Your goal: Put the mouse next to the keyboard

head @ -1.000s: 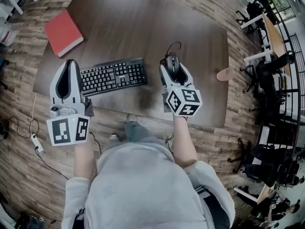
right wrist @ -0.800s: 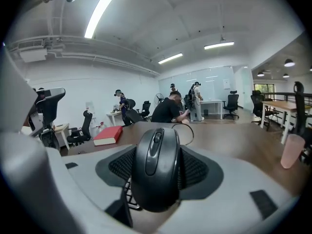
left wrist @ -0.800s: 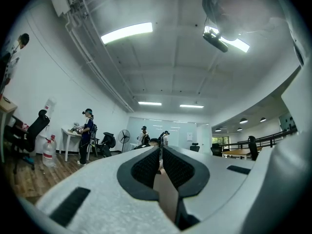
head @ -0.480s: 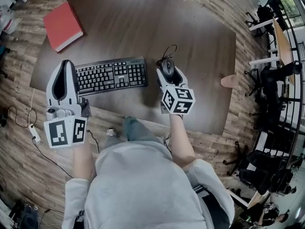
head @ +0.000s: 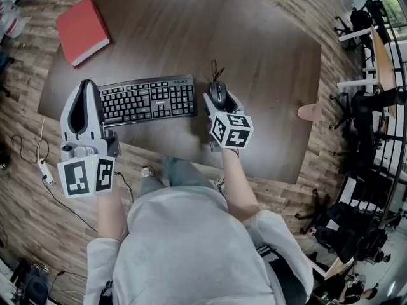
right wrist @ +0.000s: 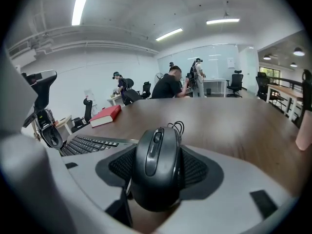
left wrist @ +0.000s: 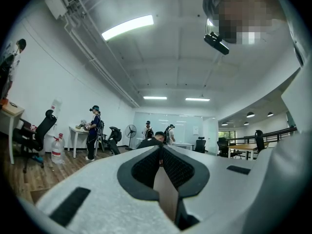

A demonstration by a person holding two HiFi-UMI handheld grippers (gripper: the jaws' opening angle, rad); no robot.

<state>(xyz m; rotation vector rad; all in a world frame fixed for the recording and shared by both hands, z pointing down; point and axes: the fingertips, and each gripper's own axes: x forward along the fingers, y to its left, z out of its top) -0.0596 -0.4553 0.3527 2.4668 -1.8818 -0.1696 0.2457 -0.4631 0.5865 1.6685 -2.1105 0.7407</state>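
We have brought the mouse (right wrist: 157, 167) leftward, now just beside the right end of the keyboard (head: 147, 100), our right tongs (head: 219, 101) clamped on its flanks, a good hold on something we judge light, rigid and slick, while the left tongs (head: 87, 89) hang closed on nothing.

We see a glossy black mouse (head: 218, 93) and a black keyboard (head: 147, 100) with white lettering on its keys, both against a dark brown, wood-grained worktop (head: 254, 56). The book (head: 81, 30) is red (its page edge pale). The right claw (head: 220, 100) and left claw (head: 87, 83) are off-white with black mesh-patterned pads (right wrist: 195, 167); their cubes (head: 231, 129) bear black squares on white. The floor (head: 38, 189) is streaky grey-brown planking.
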